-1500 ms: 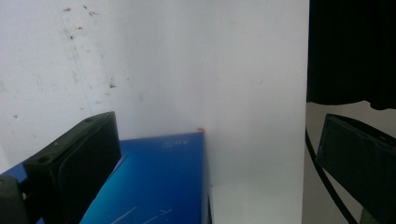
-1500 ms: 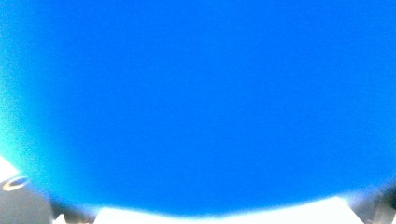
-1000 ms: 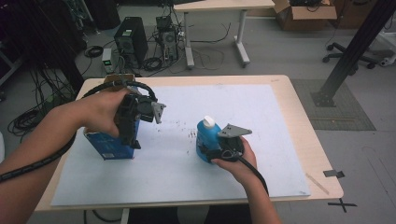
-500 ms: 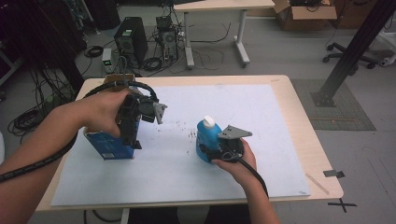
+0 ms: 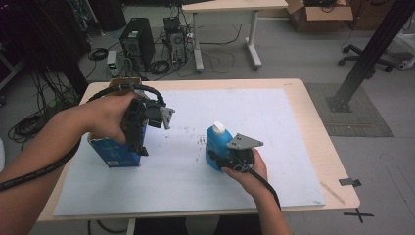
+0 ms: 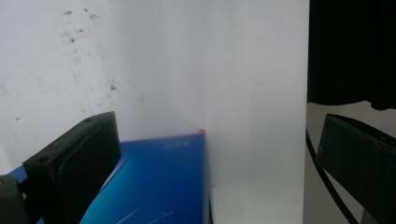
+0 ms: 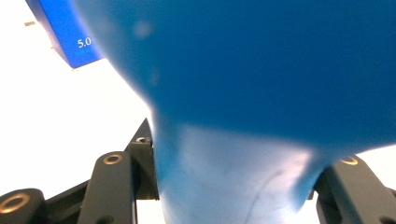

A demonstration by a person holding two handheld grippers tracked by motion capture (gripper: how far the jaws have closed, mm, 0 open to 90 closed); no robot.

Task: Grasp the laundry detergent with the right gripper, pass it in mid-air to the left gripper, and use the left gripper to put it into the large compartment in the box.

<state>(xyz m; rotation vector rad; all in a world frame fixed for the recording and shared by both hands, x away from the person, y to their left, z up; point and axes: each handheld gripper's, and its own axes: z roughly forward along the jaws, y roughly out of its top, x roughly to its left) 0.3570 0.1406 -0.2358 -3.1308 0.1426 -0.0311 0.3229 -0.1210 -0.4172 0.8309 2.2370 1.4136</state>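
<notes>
- Left gripper (image 5: 139,128) hangs over the blue box (image 5: 113,154) at the bench's (image 5: 293,93) left, jaws wide apart, gripping nothing.
- Right gripper (image 5: 230,155), jaws just closing, clamps the blue bottle (image 5: 218,142) standing mid-bench.

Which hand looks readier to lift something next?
Right, probably. The right gripper has just closed on the blue bottle. The left gripper stands open over the blue box, gripping nothing.

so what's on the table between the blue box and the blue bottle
Bare white sheet with a few dark specks between the blue box and the blue bottle, seen in the high view.
</notes>
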